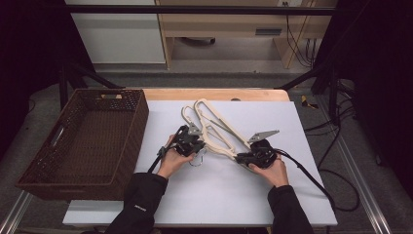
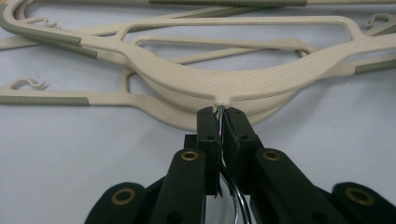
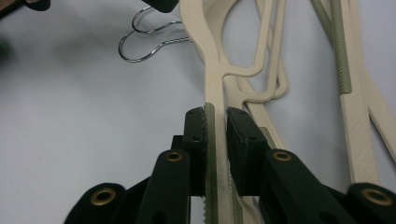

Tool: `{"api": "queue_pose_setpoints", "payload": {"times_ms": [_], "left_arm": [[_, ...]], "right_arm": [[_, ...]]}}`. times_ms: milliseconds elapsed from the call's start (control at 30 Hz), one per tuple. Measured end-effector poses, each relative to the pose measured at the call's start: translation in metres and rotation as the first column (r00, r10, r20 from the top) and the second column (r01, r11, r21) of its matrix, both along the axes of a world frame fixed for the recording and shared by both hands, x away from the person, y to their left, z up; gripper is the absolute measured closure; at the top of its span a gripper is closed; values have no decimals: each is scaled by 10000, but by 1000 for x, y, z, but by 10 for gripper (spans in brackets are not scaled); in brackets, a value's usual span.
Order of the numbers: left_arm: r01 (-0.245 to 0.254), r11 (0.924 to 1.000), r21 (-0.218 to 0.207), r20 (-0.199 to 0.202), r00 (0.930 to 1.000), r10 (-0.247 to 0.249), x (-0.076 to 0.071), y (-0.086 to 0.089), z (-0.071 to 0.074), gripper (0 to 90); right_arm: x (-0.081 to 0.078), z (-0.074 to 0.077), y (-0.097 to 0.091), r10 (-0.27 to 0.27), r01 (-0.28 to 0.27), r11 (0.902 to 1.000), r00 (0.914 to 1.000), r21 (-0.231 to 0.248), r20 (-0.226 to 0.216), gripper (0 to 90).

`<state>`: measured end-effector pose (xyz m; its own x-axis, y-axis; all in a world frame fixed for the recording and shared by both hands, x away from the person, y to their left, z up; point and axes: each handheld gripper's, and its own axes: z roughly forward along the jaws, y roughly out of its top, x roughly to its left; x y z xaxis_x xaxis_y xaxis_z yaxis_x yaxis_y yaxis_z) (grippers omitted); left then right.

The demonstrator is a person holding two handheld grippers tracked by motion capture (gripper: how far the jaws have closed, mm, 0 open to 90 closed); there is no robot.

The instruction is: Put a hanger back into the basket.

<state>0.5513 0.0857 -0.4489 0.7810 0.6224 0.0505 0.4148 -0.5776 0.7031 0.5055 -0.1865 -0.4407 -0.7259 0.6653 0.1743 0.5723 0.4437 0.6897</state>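
Left gripper (image 2: 223, 116) fingers clench the hanger's wire hook (image 2: 221, 111); right gripper (image 3: 215, 122) fingers grasp its arm (image 3: 211, 84). We lift both ends level off the bench (image 1: 219, 195).

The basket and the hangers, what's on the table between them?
Nothing: in the high view only bare white table lies between the basket and the hangers.

Table (image 1: 214, 93): wooden top, covered by a white sheet (image 1: 219, 195). On the sheet: a pile of cream plastic clothes hangers (image 1: 214, 127) with metal hooks (image 3: 140, 46). At its left edge: a brown woven basket (image 1: 87, 141).
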Motion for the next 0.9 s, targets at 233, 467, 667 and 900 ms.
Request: {"api": "queue_pose_setpoints", "payload": {"times_ms": [233, 467, 667, 900], "left_arm": [[94, 9998, 155, 20, 10000, -94, -4, -1, 3, 882], [223, 9982, 564, 101, 9997, -229, -9, -4, 7, 881], [55, 9977, 678, 14, 10000, -56, -9, -4, 5, 880], [155, 9980, 615, -2, 9999, -156, -12, -5, 10, 880]], "right_arm": [[-1, 4, 2, -156, 171, 9998, 9944, -132, 1046, 558], [5, -9, 27, 142, 72, 9915, 9864, -1296, 1636, 560], [6, -12, 35, 111, 82, 9861, 9933, -1659, 1152, 773], [6, -15, 37, 3, 193, 9826, 9944, -1847, 1058, 777]]}}
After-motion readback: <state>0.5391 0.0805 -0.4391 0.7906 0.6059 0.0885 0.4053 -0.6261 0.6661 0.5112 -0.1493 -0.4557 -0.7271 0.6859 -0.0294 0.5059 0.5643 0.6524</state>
